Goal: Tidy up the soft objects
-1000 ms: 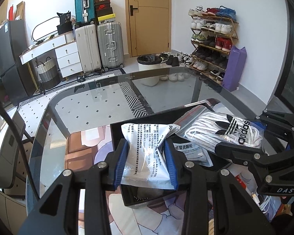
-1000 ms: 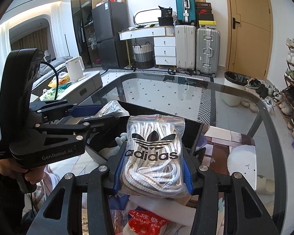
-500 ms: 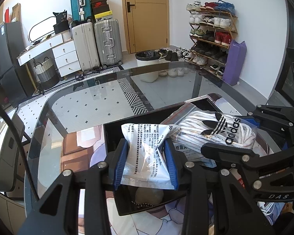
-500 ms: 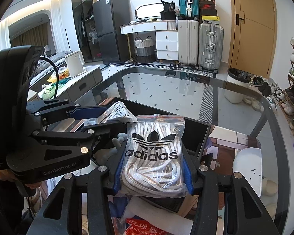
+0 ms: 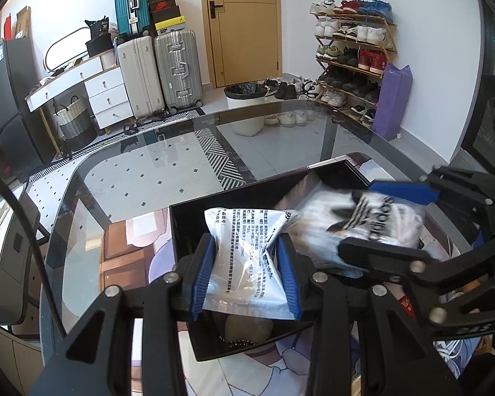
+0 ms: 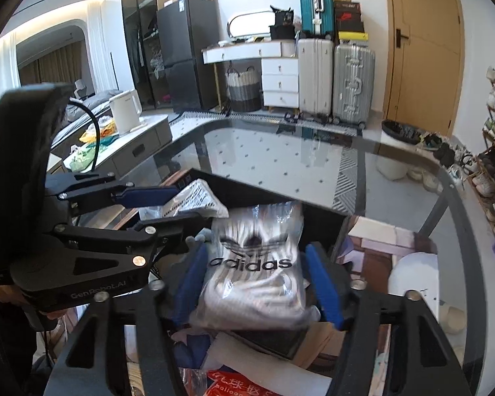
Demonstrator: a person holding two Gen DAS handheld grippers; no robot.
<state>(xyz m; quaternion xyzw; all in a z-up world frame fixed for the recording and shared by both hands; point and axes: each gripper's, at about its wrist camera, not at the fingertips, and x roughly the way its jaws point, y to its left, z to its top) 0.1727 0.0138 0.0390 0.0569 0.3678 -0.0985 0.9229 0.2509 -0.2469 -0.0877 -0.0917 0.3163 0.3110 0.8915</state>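
Note:
My left gripper (image 5: 246, 264) is shut on a white packet with printed text (image 5: 244, 224) and holds it over the near part of a black open box (image 5: 188, 224). My right gripper (image 6: 257, 280) has its jaws opening. A clear bag of white laces with an adidas logo (image 6: 254, 264) sits between the blue pads (image 6: 323, 283), blurred, and the pads stand clear of its sides. The bag (image 5: 363, 217) hangs over the right half of the box in the left wrist view. In the right wrist view the left gripper (image 6: 191, 206) holds its packet (image 6: 198, 198) at the left.
The box rests on a printed mat (image 5: 122, 257) on a glass table (image 5: 148, 171). A rounded tan thing (image 5: 244, 328) lies in the box under the packet. A red balloon packet (image 6: 241, 386) and loose items lie below the right gripper. A white round object (image 6: 412, 277) sits at right.
The right jaws have spread apart. The adidas bag has come loose, sits lower between them and is blurred. The left gripper still holds its packet in the same place.

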